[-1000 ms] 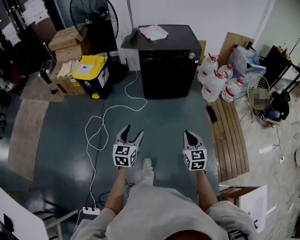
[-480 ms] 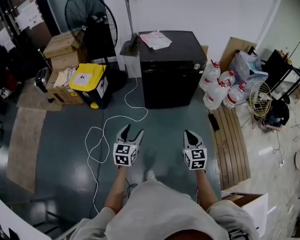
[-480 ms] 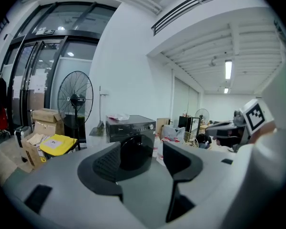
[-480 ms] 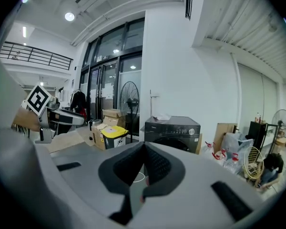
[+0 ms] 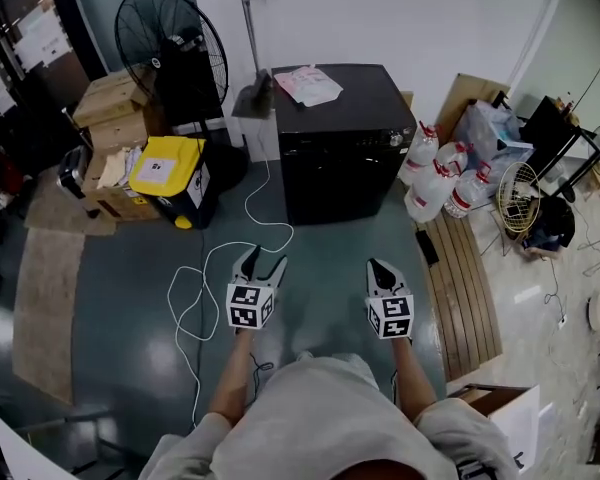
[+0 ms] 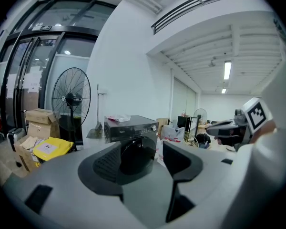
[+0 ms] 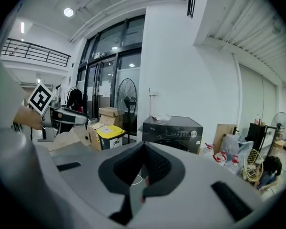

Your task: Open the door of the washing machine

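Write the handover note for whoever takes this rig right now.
Left tongs: open, empty, held in the air.
Right tongs: shut, empty, held in the air.
Washer: ahead against the wall, with open floor between it and the tongs. Its door looks closed.
Done: nothing on the door yet.
Left: walk up, grip the door and pull it open.
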Demonstrator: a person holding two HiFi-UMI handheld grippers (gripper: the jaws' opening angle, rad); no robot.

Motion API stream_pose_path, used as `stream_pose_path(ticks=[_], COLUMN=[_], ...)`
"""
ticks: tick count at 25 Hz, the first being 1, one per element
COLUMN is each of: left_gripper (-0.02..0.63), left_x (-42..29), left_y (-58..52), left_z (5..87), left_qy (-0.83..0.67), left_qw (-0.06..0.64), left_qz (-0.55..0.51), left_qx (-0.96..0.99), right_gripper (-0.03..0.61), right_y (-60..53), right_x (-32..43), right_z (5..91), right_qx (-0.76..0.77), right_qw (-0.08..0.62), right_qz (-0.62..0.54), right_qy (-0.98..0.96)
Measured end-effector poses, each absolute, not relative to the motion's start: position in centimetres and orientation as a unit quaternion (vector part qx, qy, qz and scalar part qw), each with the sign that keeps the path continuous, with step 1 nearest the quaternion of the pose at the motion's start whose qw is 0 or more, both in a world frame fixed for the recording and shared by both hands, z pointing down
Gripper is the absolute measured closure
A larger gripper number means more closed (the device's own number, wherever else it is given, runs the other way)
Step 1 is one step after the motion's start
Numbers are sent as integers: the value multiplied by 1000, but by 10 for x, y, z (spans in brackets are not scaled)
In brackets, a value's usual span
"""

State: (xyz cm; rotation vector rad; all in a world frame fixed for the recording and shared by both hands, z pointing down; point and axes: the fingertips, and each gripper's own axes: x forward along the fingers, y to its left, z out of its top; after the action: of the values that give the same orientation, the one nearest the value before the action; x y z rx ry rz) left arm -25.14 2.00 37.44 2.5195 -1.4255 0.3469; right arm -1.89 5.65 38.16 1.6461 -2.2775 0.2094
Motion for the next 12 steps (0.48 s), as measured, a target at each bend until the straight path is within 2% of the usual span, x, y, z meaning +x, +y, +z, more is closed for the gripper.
stream_pose_path(ticks=[12], left_gripper=[347], left_x=[-242], left_y=[-18], left_z=[390], left_qy=[-472], left_qw=[121], left_qz=[131], left_qx=[863], right_gripper=[580], right_y=[30], right_x=[-17], right_z=[400], right_qx=[579], right_qw=[169], right_qz=[93], right_qy=[-792])
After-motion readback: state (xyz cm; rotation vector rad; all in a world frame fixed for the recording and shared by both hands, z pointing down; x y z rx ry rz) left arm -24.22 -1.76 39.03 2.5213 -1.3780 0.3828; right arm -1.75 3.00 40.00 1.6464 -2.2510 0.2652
